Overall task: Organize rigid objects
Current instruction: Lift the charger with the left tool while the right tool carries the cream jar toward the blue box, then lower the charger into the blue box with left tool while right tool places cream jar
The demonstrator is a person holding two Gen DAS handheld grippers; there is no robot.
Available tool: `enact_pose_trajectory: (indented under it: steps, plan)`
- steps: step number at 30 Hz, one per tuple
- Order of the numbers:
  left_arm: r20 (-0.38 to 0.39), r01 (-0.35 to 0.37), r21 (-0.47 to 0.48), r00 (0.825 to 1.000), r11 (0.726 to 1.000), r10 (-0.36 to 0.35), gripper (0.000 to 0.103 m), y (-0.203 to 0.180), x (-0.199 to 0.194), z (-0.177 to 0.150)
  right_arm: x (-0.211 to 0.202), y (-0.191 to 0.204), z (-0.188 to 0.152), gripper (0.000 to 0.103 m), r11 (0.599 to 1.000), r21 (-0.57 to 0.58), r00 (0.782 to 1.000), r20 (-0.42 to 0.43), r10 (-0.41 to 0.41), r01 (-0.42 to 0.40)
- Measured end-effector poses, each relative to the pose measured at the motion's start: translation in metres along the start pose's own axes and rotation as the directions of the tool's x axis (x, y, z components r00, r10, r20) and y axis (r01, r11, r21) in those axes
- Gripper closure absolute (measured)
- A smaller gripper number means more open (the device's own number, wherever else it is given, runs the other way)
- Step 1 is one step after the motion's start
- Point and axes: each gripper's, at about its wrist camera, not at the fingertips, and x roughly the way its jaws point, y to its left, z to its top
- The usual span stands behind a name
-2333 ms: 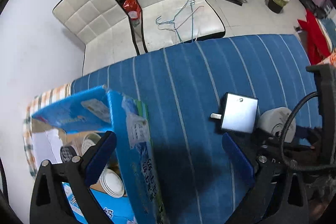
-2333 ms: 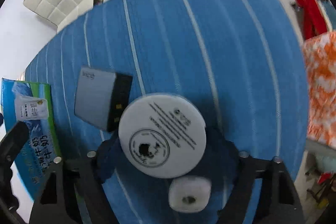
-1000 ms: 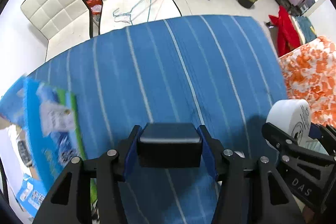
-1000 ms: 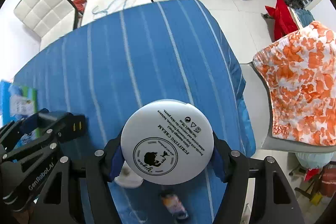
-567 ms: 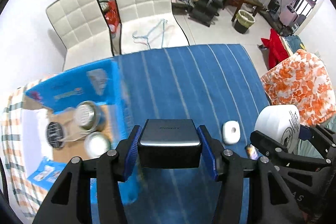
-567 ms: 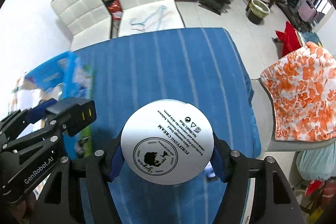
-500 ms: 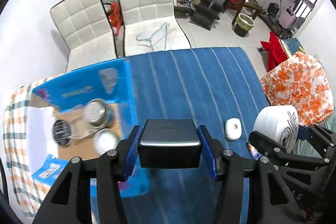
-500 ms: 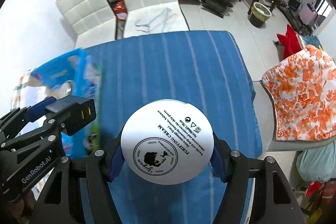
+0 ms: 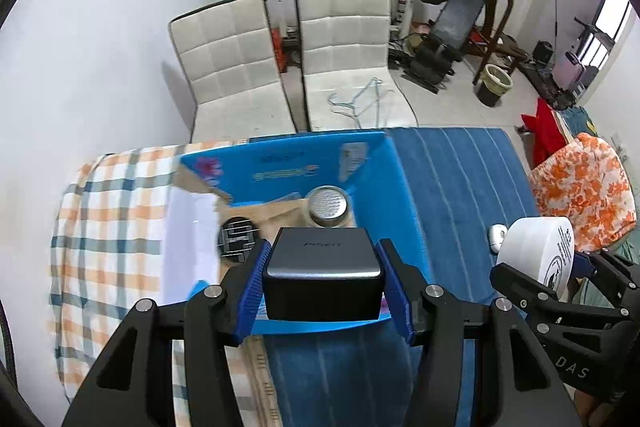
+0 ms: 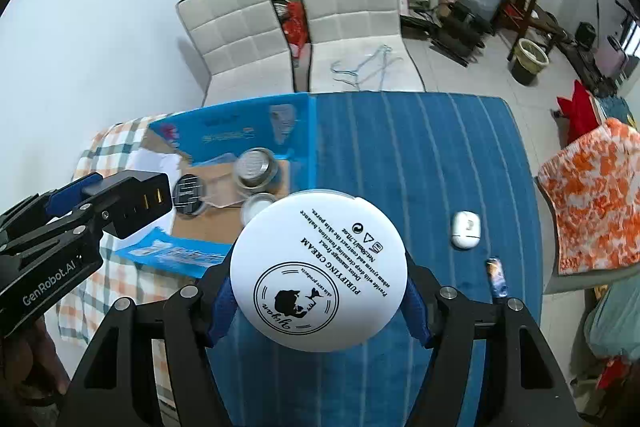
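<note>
Blue cardboard box [image 9: 362,163] lies open on the worktop; above it, left gripper [image 9: 322,285] jaws clamp a grey charger [image 9: 320,267], right gripper [image 10: 319,291] jaws clamp a white cream jar [image 10: 319,277].

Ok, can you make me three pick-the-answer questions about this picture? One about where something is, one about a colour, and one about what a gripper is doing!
1. Where is the small white case?
A. in the box
B. on the blue cloth
C. on a chair

2. What colour is the round jar?
A. white
B. red
C. green

3. What is the left gripper doing?
A. hanging open
B. gripping the dark charger block
C. holding a cup

Answers:
1 B: it lies on the striped blue cloth, apart from the open box.
2 A: its lid is white with black print.
3 B: both blue pads press the block's sides.
</note>
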Motion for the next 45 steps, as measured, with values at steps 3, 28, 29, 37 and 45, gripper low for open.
enact_pose_trajectory:
  steps: [3,28,29,37,45]
  plan:
    - [0.012,-0.011,-0.007,1.0,1.0,0.011,0.052,0.017,-0.008,-0.005,-0.004,0.027,0.003,0.033,1.0,-0.017,1.0,0.007,0.008,-0.008]
    - [-0.336,0.122,-0.165,0.926,0.979,-0.172,0.052,0.126,0.146,-0.041,0.181,0.08,0.012,0.033,0.983,0.143,0.952,-0.268,0.15,-0.114]
    - [-0.351,0.118,-0.165,0.921,0.979,-0.171,0.052,0.128,0.155,-0.043,0.195,0.084,0.011,0.033,0.983,0.145,0.947,-0.285,0.148,-0.11]
    - [-0.45,0.116,-0.141,0.877,0.983,-0.168,0.052,0.13,0.204,-0.059,0.273,0.106,0.009,0.033,0.971,0.223,0.903,-0.396,0.168,-0.083]
    - [-0.476,0.13,-0.097,0.865,0.987,-0.16,0.051,0.121,0.216,-0.059,0.314,0.118,0.008,0.032,0.955,0.287,0.863,-0.462,0.203,-0.071]
